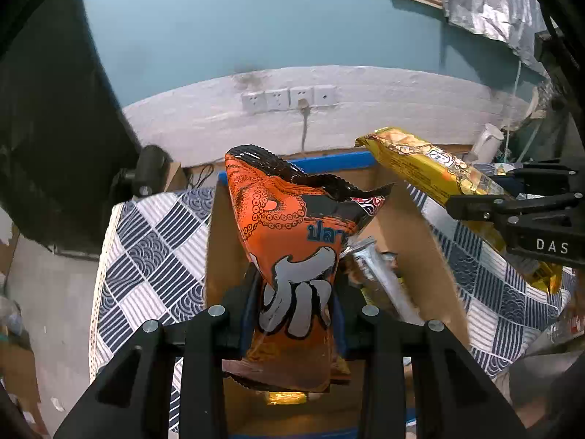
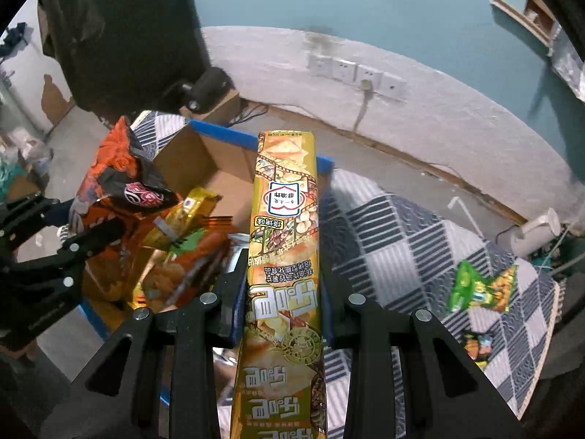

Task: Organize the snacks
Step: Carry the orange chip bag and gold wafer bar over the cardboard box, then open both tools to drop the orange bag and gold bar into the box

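Observation:
My left gripper (image 1: pixel 294 292) is shut on an orange and black snack bag (image 1: pixel 289 241) with an octopus print, held upright over an open cardboard box (image 1: pixel 223 256) with blue taped edges. My right gripper (image 2: pixel 283 281) is shut on a long yellow snack pack (image 2: pixel 285 226), which points out over the same cardboard box (image 2: pixel 190 161). In the left wrist view the right gripper (image 1: pixel 508 216) comes in from the right with the yellow pack (image 1: pixel 424 168). The orange bag (image 2: pixel 109 183) and the left gripper (image 2: pixel 84 241) show at the left of the right wrist view. Several snack packs (image 2: pixel 182 252) lie inside the box.
The box stands on a blue and white patterned cloth (image 1: pixel 153 248) covering a table. A green snack bag (image 2: pixel 479 285) and another small pack (image 2: pixel 475 344) lie on the cloth (image 2: pixel 420 241) at the right. Behind are a wall with sockets (image 1: pixel 289 98) and a white object (image 2: pixel 533 234).

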Demonstrator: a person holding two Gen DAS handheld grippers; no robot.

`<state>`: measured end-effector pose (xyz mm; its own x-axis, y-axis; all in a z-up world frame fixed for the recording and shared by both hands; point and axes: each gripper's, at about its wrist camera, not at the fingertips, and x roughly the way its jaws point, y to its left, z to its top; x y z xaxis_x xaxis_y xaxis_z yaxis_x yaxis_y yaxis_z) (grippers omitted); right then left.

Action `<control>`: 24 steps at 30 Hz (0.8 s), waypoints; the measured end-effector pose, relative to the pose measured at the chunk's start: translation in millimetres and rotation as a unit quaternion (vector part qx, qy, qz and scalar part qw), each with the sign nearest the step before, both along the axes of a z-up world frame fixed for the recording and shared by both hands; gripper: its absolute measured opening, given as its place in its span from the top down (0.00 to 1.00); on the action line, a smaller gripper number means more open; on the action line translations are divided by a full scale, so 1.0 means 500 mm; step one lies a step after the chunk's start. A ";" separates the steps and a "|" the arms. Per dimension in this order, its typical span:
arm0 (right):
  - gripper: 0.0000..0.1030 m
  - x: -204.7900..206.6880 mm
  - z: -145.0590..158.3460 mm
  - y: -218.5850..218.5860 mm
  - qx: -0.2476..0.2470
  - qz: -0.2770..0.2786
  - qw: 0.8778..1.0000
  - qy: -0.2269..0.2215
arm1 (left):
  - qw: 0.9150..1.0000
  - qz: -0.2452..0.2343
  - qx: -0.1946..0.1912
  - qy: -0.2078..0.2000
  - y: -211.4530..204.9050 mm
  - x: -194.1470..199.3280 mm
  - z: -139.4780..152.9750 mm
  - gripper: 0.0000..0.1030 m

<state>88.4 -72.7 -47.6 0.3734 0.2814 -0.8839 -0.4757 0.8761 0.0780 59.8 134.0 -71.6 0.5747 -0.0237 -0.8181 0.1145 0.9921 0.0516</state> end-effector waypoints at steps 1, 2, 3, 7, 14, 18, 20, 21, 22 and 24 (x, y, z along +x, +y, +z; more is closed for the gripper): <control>0.71 0.001 -0.006 0.012 0.000 0.003 1.000 0.005 | 1.000 0.003 -0.002 0.004 0.007 0.002 -0.005 0.66; 0.71 0.002 -0.010 0.018 0.001 0.005 1.000 0.008 | 1.000 0.005 -0.007 0.006 0.012 0.002 -0.009 0.66; 0.71 0.004 -0.015 0.024 0.000 0.006 1.000 0.010 | 1.000 0.007 -0.013 0.009 0.019 0.003 -0.011 0.66; 0.71 0.009 -0.028 0.052 -0.002 0.013 1.000 0.016 | 1.000 0.009 -0.013 0.013 0.029 0.004 -0.020 0.66; 0.69 0.011 -0.037 0.078 -0.001 0.019 0.999 0.029 | 0.999 0.007 -0.031 0.019 0.032 0.013 -0.031 0.59; 0.67 0.008 -0.024 0.078 0.004 0.019 1.000 0.021 | 1.000 0.018 -0.021 0.010 0.030 0.013 -0.025 0.35; 0.67 0.004 -0.015 0.074 0.005 0.020 1.000 0.016 | 1.000 0.022 -0.018 0.007 0.028 0.014 -0.021 0.28; 0.64 0.005 -0.014 0.071 0.005 0.019 1.000 0.015 | 1.000 0.024 -0.016 0.006 0.028 0.014 -0.018 0.27; 0.60 0.003 -0.010 0.067 0.007 0.018 1.000 0.014 | 1.000 0.025 -0.015 0.005 0.027 0.013 -0.016 0.25; 0.59 0.001 -0.005 0.058 0.009 0.014 1.000 0.012 | 1.000 0.024 -0.012 0.002 0.022 0.012 -0.011 0.24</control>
